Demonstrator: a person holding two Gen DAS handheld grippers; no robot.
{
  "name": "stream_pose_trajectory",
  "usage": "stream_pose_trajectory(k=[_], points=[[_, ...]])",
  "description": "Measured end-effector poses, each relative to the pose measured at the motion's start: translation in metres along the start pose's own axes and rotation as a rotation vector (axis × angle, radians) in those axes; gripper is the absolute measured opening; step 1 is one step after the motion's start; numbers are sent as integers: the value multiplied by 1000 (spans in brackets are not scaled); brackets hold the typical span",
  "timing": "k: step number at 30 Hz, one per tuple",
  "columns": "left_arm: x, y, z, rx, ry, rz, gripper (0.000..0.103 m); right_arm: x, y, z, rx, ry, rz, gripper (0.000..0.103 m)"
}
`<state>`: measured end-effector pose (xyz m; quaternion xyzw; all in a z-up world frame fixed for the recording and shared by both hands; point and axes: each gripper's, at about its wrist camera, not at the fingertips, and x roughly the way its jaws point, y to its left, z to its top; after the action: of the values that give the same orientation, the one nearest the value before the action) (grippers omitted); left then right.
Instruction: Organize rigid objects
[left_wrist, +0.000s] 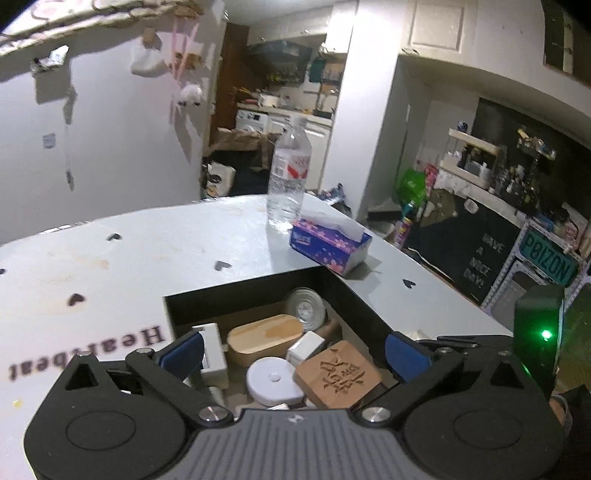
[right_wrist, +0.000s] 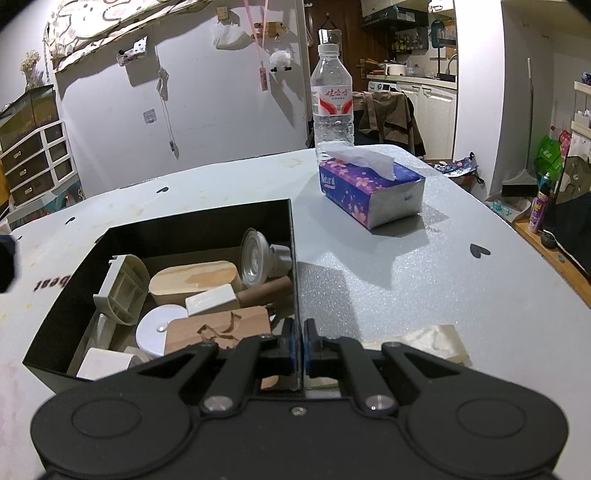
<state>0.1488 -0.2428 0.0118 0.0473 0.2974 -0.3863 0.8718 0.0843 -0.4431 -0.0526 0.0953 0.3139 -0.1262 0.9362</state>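
Note:
A black open box (right_wrist: 199, 221) sits on the grey table (right_wrist: 388, 258); it also shows in the left wrist view (left_wrist: 240, 295). It holds several rigid items: a wooden oval box (left_wrist: 264, 338), a carved wooden block (left_wrist: 338, 374), a white round disc (left_wrist: 273, 382), a white cube (left_wrist: 306, 345), a clear round lamp (right_wrist: 255, 258) and a white plastic part (right_wrist: 120, 291). My left gripper (left_wrist: 295, 350) is open and empty above the box's near side. My right gripper (right_wrist: 298, 347) is shut on the box's right wall. A pale wooden piece (right_wrist: 432, 343) lies on the table by the right gripper.
A purple tissue pack (right_wrist: 371, 190) and a water bottle (right_wrist: 332, 96) stand on the table behind the box. They also show in the left wrist view, tissue pack (left_wrist: 328, 245) and bottle (left_wrist: 290, 173). The table's right edge drops to a cluttered floor.

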Motion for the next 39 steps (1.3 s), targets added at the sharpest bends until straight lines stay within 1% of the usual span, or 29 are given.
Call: stream_pose_trajectory(k=[7,11,13,17,20,21,23,25,26,28,31,33,35,37,39], points=[[-38,-1,-17,-12,-65,87,103,1,1,1,-6,4,-5,5],[-56,1,-28,-47,-95,118,103,2,1,1,-17,8,-7,6],[-63,0,-35,-61,-106,136,103,-1,3,2,-40,3,-25,7],[-74,-2,-46,-69,-129,195,103,-18,4,7,-56,-44,-24,7],[-83,-6,-50,-61,-157,249,103,-37,2,12,-52,-89,-15,9],[-85,-8,-51,-59,-165,261,103,-44,3,14,-53,-104,-10,11],[-90,-10,-53,-60,-180,279,103,-61,3,17,-51,-139,3,17],[-94,-11,-53,-65,-190,285,103,-78,3,18,-54,-173,11,27],[-96,-12,-54,-68,-195,289,103,-87,3,18,-52,-189,16,29],[-97,-14,-56,-69,-199,298,103,-102,3,16,-43,-210,31,52],[-101,-17,-59,-75,-205,309,103,-122,6,7,-58,-232,46,66],[-102,-18,-61,-80,-207,308,103,-134,8,0,-67,-247,30,74],[-105,-20,-64,-78,-211,316,103,-144,9,-8,-66,-256,18,78],[-107,-22,-67,-72,-217,334,103,-151,8,-14,-50,-255,7,85],[-110,-24,-70,-72,-218,340,103,-158,6,-21,-37,-262,-11,89]])
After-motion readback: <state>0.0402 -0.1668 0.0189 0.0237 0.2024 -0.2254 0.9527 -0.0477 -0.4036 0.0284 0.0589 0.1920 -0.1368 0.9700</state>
